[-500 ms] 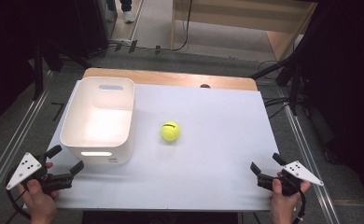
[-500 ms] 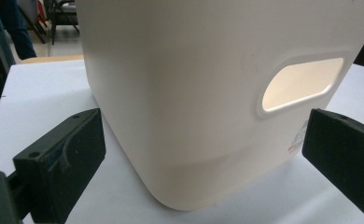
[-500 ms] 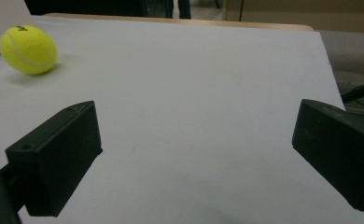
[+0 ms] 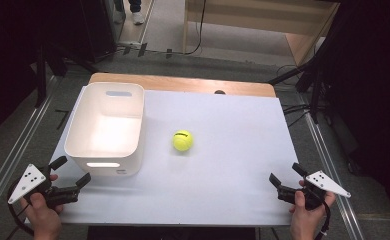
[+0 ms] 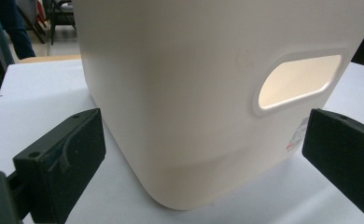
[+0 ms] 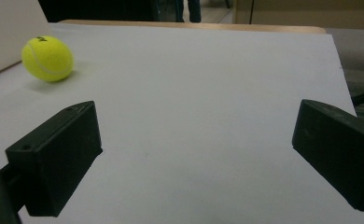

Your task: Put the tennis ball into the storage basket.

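A lab or studio set up for recording.
A white-covered table (image 4: 233,200) stands on grey carpet between metal rails (image 4: 13,150), with dark stands (image 4: 313,85) and cables (image 4: 200,35) around it, a plain wooden bench (image 4: 263,20) behind, and a person's shoes (image 4: 138,17) at the far edge.

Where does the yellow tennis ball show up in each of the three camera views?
High view: tennis ball near the middle of the table, just right of the white bin.
Left gripper view: not in it.
Right gripper view: ball at the upper left, beyond the left jaw.
Shared landmark: the white bin, close up in the left gripper view.
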`<state>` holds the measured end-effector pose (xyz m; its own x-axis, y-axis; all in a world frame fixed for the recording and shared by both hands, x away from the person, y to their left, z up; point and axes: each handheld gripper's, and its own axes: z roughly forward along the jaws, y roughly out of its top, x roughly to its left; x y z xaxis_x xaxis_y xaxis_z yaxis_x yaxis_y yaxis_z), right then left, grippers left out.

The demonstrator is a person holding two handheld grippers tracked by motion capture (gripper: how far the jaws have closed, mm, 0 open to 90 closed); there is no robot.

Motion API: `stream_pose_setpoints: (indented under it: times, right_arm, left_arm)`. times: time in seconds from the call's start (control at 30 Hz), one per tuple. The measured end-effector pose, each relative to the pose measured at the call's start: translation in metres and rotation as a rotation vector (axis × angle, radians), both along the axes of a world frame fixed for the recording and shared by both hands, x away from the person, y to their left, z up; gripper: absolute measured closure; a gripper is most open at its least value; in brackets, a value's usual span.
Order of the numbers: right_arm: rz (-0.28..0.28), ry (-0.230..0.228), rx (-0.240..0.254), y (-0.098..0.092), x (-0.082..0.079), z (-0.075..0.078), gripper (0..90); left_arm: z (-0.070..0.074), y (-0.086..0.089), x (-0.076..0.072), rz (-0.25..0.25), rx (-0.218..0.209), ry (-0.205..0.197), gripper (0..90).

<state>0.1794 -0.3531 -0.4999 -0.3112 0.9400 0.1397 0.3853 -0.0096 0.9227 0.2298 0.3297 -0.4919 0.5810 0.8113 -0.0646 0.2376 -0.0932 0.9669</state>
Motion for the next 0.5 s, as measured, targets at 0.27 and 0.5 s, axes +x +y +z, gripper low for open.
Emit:
stream_pose_setpoints:
  times: [0.27, 0.5]
  right_arm:
    - [0.045, 0.014, -0.051, 0.009, 0.007, 0.016, 0.0]
    - [0.061, 0.039, -0.057, 0.009, 0.015, 0.024, 0.0]
  left_arm:
    - [-0.001, 0.000, 0.000, 0.003, -0.003, -0.001, 0.0]
    - [-0.001, 0.000, 0.000, 0.006, -0.005, -0.002, 0.0]
